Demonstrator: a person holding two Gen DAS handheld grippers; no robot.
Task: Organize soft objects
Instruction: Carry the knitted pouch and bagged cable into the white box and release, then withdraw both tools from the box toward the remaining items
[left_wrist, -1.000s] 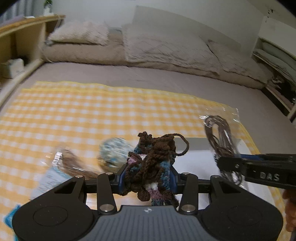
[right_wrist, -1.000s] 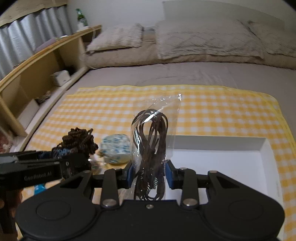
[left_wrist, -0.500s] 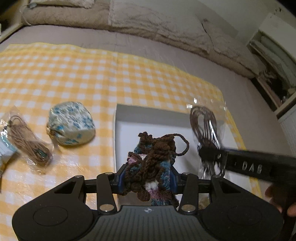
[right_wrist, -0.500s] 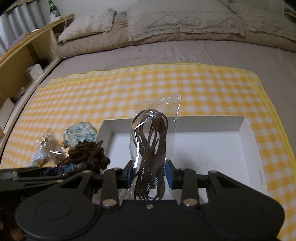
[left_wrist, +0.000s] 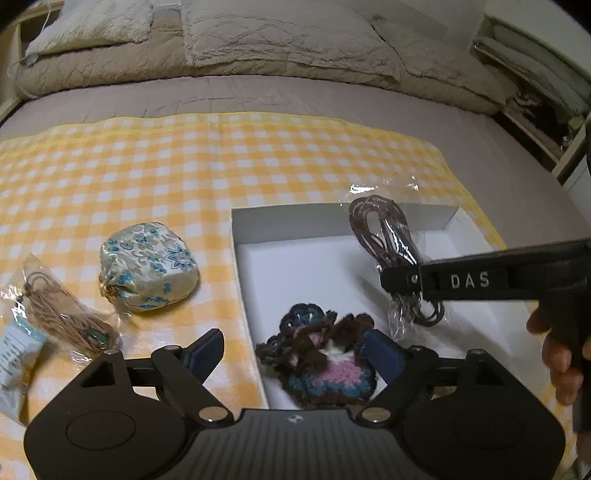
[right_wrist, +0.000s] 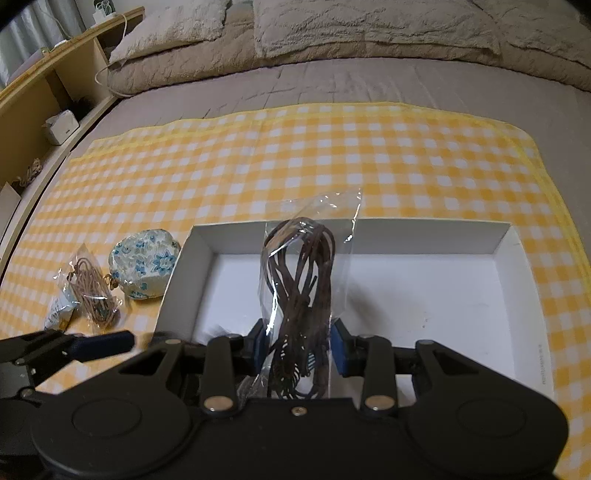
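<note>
Crocheted yarn piece (left_wrist: 325, 360) now lies released in the white box (left_wrist: 295, 221); left hand-held gripper (left_wrist: 295, 350) has opened, right hand-held gripper (right_wrist: 299, 349) clamps the bagged cord (right_wrist: 303, 280), likely next in.

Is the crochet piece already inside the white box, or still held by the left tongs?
Inside. The crochet piece lies on the white box floor; the left tongs are open.

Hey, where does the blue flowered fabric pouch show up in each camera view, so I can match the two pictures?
Left wrist view: the blue flowered pouch lies left of centre on the checked cloth, just left of the white box.
Right wrist view: the pouch lies at the left, again beside the box's left wall.
Shared landmark: the white box; the bagged tan cord also lies left of the pouch in both.
</note>
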